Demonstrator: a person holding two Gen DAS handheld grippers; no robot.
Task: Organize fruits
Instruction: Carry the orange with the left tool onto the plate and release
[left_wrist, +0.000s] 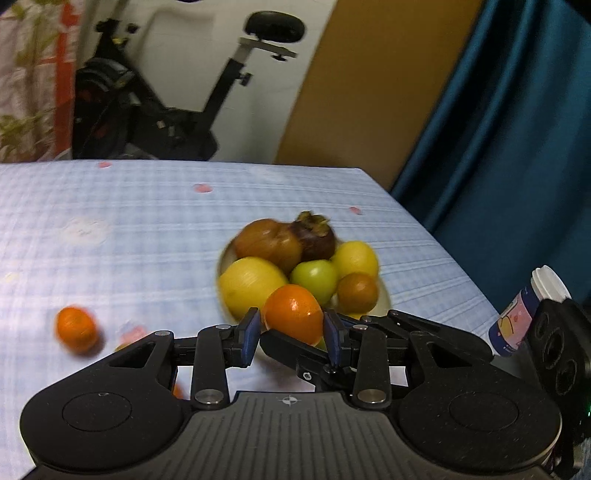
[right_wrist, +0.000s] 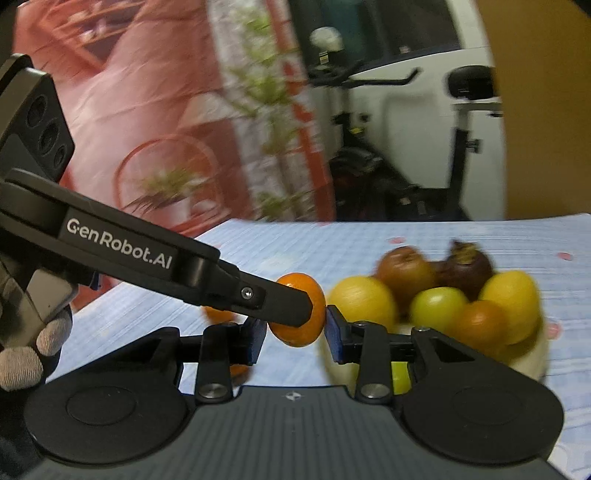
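We see the left claw (left_wrist: 291, 328) pinching an orange (left_wrist: 293, 314) held over the tabletop (left_wrist: 147, 221), just in front of the fruit bowl (left_wrist: 221, 266). The right claw (right_wrist: 295, 332) brackets the same orange; we can't tell whether it grips. In the right view the orange's long axis is near upright; stem end unclear. A second orange (left_wrist: 75, 328) lies loose on the tabletop.

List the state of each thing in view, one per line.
left gripper: shut on the held tangerine.
right gripper: open, its pads on either side of that same tangerine.
bowl: upright, heaped with fruit.
loose tangerine: lying on the tablecloth, outside the bowl.
bottle: capped, near the table's edge.
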